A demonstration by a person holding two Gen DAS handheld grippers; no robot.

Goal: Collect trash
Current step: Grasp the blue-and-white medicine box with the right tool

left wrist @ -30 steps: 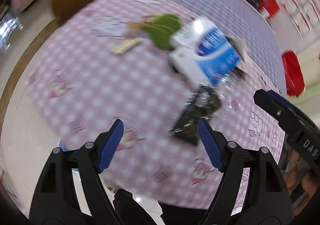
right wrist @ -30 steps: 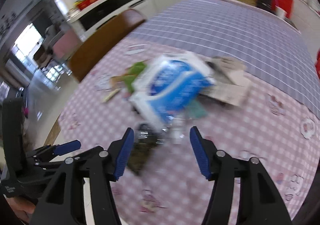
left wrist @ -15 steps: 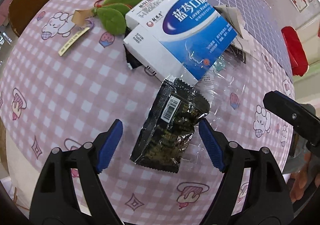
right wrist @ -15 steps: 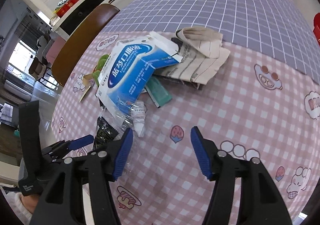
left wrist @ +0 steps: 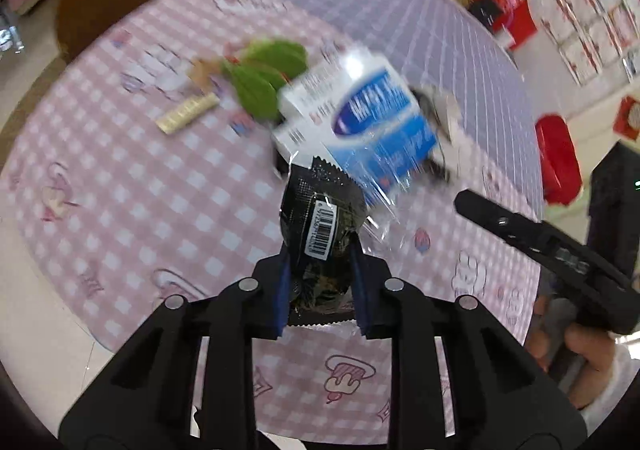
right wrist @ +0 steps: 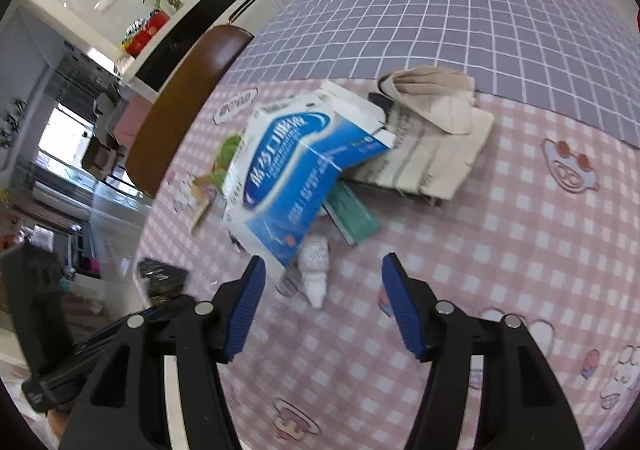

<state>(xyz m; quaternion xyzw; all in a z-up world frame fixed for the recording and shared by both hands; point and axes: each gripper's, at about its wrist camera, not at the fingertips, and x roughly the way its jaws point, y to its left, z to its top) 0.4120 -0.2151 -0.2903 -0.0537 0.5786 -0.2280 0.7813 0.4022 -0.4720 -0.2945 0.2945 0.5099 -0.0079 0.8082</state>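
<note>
Half a second back the left claw point(left wrist: 320, 282) stood wide around the black snack wrapper point(left wrist: 320, 234); now its jaws are closing, blue pads pressing both sides of the wrapper, whose barcoded upper end sticks out past the fingertips with a scrap of clear film point(left wrist: 380, 210) clinging to it. Just beyond those tips lies the blue-and-white carton point(left wrist: 368, 122), blurred, with green leaves point(left wrist: 264, 78) farther out to its left on the pink checked desk point(left wrist: 140, 190). Over on the other side, the right claw point(right wrist: 322, 302) has dropped closer to the desk and hangs half open, gripping nothing, a small white plastic bottle point(right wrist: 314, 266) lying just ahead between its fingers, the carton and a folded beige cloth point(right wrist: 436, 130) beyond.
</note>
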